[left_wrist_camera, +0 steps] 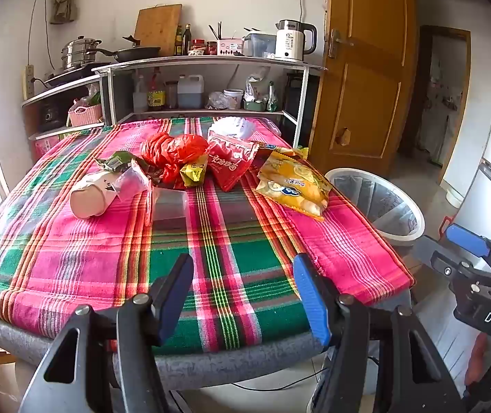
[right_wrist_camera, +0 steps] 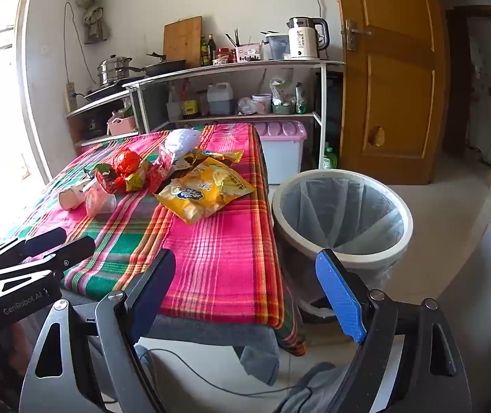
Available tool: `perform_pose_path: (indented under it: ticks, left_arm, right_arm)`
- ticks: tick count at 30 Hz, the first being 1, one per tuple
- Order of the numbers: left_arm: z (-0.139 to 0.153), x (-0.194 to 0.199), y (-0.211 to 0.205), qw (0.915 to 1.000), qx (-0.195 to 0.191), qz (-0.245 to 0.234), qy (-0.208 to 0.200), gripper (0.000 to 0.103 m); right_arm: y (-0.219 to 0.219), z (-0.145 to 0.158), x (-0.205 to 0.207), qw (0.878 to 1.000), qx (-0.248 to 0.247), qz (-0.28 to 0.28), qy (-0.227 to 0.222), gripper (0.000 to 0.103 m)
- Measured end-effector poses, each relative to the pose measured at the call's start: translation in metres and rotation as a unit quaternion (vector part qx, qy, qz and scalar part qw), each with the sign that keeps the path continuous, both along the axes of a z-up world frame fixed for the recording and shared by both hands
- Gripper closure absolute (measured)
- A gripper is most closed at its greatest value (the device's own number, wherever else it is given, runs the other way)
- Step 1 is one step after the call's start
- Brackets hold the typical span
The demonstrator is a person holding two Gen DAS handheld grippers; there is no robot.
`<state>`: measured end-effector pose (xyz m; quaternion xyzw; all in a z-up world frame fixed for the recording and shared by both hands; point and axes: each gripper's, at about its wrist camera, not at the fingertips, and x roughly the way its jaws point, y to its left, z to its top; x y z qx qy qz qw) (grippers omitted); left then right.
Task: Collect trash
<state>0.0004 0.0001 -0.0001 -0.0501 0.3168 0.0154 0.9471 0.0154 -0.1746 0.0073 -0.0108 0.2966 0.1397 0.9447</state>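
Trash wrappers point(left_wrist_camera: 225, 158) lie heaped mid-counter point(left_wrist_camera: 73, 258) on the plaid cloth, the lined bin point(right_wrist_camera: 341, 213) beside it, while the left gripper point(left_wrist_camera: 242, 296) and right gripper point(right_wrist_camera: 245, 292) hover with jaws apart, holding nothing.

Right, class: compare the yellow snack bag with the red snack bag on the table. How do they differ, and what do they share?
The yellow snack bag lies nearest the bin, by the table's right edge; the red snack bag sits farther in, against the trash pile. The yellow snack bag looks larger and flatter; the red snack bag is more crumpled. Both rest on the plaid cloth, untouched by either gripper.
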Motion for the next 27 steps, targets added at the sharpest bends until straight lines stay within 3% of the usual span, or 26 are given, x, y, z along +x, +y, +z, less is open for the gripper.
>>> perform_pose_path:
  ticks: [27]
  left_arm:
    - [0.007, -0.009, 0.002, 0.9999, -0.011, -0.001, -0.012, 0.041]
  right_arm:
    - [-0.001, 0.004, -0.007, 1.000, -0.004, -0.002, -0.009, 0.019]
